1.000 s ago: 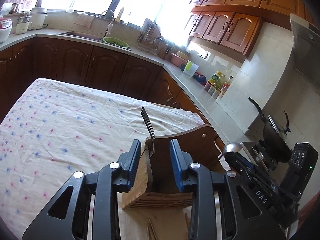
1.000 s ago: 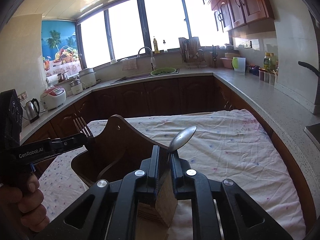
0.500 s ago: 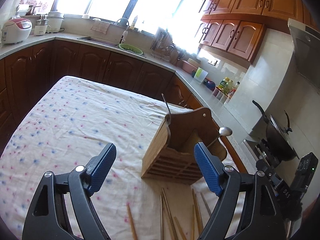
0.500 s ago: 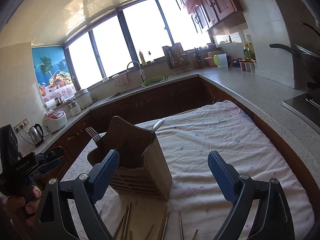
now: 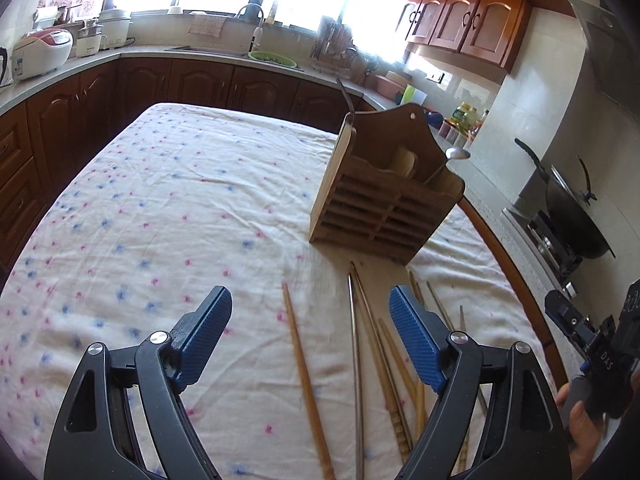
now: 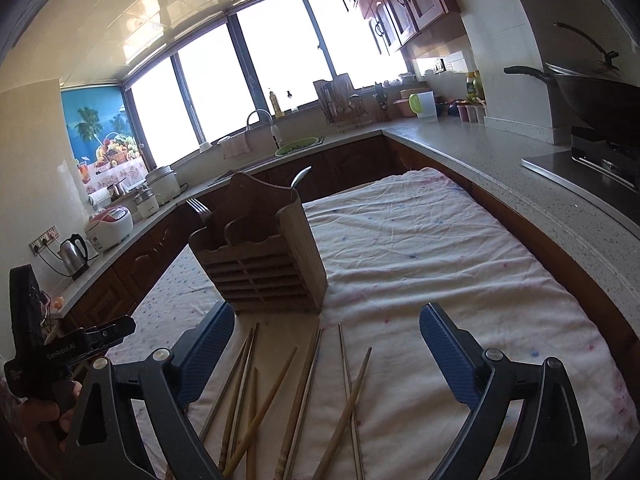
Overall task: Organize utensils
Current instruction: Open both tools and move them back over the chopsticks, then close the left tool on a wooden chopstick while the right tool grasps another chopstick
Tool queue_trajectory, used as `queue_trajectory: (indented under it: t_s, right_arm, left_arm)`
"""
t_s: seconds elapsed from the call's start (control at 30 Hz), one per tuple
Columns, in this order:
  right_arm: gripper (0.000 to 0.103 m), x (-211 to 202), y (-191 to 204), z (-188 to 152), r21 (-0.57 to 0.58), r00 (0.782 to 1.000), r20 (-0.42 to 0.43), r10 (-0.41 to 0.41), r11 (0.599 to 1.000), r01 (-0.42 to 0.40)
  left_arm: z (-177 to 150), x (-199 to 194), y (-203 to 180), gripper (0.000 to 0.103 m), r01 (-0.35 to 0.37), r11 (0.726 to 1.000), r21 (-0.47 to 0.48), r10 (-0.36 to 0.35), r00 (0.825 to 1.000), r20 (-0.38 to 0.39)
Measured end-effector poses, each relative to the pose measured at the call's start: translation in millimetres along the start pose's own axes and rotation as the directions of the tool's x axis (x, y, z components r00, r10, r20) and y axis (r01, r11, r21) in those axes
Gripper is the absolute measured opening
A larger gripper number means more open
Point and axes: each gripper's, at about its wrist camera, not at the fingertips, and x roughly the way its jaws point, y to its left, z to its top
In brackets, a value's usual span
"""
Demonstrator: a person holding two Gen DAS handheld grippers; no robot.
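Note:
A wooden utensil holder (image 5: 384, 204) stands on the floral tablecloth (image 5: 160, 216); it also shows in the right wrist view (image 6: 264, 256). A fork (image 6: 199, 208) stands in its left compartment and a spoon (image 6: 301, 176) in its right one. Several wooden and metal chopsticks (image 5: 360, 356) lie loose on the cloth in front of the holder, also in the right wrist view (image 6: 296, 396). My left gripper (image 5: 310, 340) is open and empty above the chopsticks. My right gripper (image 6: 326, 356) is open and empty above them too.
Kitchen counters (image 6: 500, 160) with dark cabinets surround the table. A wok (image 5: 572, 208) sits on a stove at the right. A sink (image 5: 256, 54), rice cookers (image 5: 40, 54) and a kettle (image 6: 76, 254) stand along the far counter.
Both grippers let go of the fork and the spoon in the holder, opened wide and drew back toward me. The loose chopsticks have come into view.

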Motion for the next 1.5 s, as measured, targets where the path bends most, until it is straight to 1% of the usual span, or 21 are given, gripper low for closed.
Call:
queue_trajectory:
  t_s: [0.1,0.23,0.37,0.53,0.67,0.8,0.83,0.87,0.93,0.97,1.03,1.13,1.3,1.37,1.4,1.43,1.5]
  right_arm:
    - [0.095,-1,-4,-14,0.002,0.999,-0.033,-0.007,1.000,0.007]
    - [0.095,0,-8,-29,0.016,0.997,-0.074,-0.007,1.000,0.008]
    - [0.095,2,-8,-32,0.014,0.996,-0.093,-0.009,1.000,0.010]
    - [0.095,5,-8,-35,0.010,0.994,-0.107,-0.006,1.000,0.007]
    - [0.094,10,-11,-37,0.027,0.992,-0.130,-0.003,1.000,0.006]
    - [0.078,21,-17,-35,0.045,0.986,-0.166,0.017,0.999,-0.009]
    - [0.073,25,-19,-34,0.051,0.984,-0.179,0.021,0.999,-0.012]
    - [0.070,30,-21,-34,0.056,0.981,-0.192,0.021,0.998,-0.010]
    - [0.058,41,-26,-32,0.063,0.975,-0.223,0.023,0.998,-0.010]
    - [0.054,47,-29,-32,0.069,0.971,-0.237,0.026,0.998,-0.010]
    - [0.044,60,-34,-30,0.083,0.961,-0.273,0.034,0.997,-0.011]
    - [0.037,78,-40,-30,0.097,0.947,-0.319,0.047,0.995,-0.017]
    - [0.027,96,-48,-31,0.111,0.930,-0.364,0.058,0.994,-0.019]
    - [0.026,100,-48,-32,0.112,0.926,-0.374,0.060,0.993,-0.019]
    - [0.024,102,-48,-33,0.115,0.924,-0.378,0.064,0.993,-0.022]
    - [0.023,104,-48,-33,0.117,0.922,-0.382,0.067,0.993,-0.023]
    - [0.021,108,-48,-34,0.116,0.919,-0.389,0.067,0.993,-0.024]
  left_arm:
    - [-11,2,0,0.083,-0.010,1.000,0.005,0.010,1.000,-0.023]
    - [-18,4,-3,0.083,-0.012,1.000,0.015,0.013,0.999,-0.045]
    - [-20,6,-8,0.083,-0.008,1.000,0.024,0.010,0.999,-0.053]
    - [-19,8,-19,0.083,0.019,0.999,0.048,-0.016,0.998,-0.065]
    - [-19,15,-32,0.083,0.055,0.996,0.073,-0.048,0.994,-0.097]
    - [-17,29,-48,0.082,0.118,0.988,0.101,-0.102,0.983,-0.153]
    - [-17,33,-53,0.079,0.135,0.985,0.109,-0.115,0.979,-0.168]
    - [-16,37,-58,0.075,0.150,0.981,0.121,-0.126,0.975,-0.183]
    - [-17,48,-69,0.071,0.174,0.973,0.148,-0.140,0.966,-0.217]
    - [-17,53,-74,0.068,0.181,0.970,0.161,-0.141,0.962,-0.232]
    - [-18,64,-84,0.065,0.196,0.963,0.183,-0.144,0.953,-0.265]
    - [-21,81,-95,0.062,0.208,0.957,0.201,-0.139,0.941,-0.309]
    - [-24,106,-107,0.053,0.213,0.953,0.214,-0.125,0.924,-0.362]
    - [-25,117,-110,0.042,0.215,0.952,0.219,-0.119,0.916,-0.384]
    - [-25,121,-111,0.040,0.218,0.951,0.220,-0.118,0.912,-0.393]
    - [-25,124,-113,0.037,0.219,0.950,0.224,-0.117,0.910,-0.397]
    - [-24,127,-116,0.035,0.219,0.944,0.246,-0.109,0.914,-0.392]
